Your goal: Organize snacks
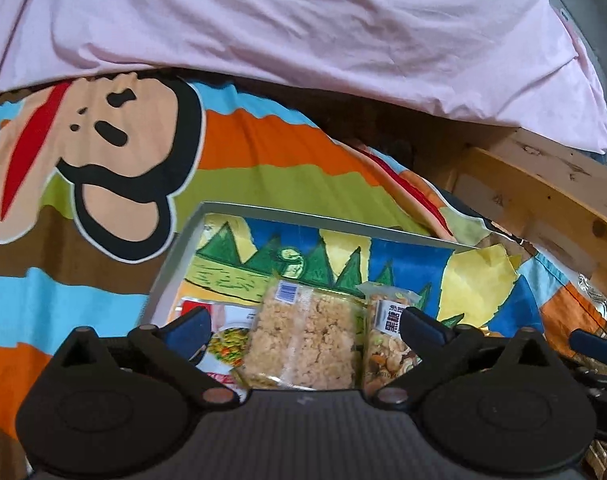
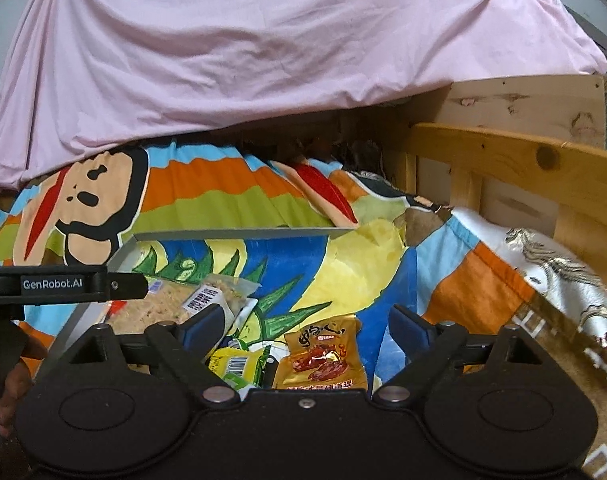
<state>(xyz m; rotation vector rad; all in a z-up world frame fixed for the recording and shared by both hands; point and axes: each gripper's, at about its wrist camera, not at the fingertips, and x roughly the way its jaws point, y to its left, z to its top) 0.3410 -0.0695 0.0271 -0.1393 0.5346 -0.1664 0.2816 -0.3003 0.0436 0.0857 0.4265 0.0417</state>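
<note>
Both grippers' jaws apart, seemingly hovering over snack packets [image 1: 303, 344] in tray [image 1: 323, 220].

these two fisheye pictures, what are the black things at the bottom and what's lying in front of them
Each picture is taken by a camera on a hand-held two-finger tool; a person holds one in each hand. The black shapes are the tools themselves. The left gripper and the right gripper are both open and hold nothing. Before them, on a striped monkey-print blanket, lies a shallow tray lined with a drawing. In it are a clear crispy-rice pack, a nut-mix pack, an orange date pouch and a yellow-green packet.
</note>
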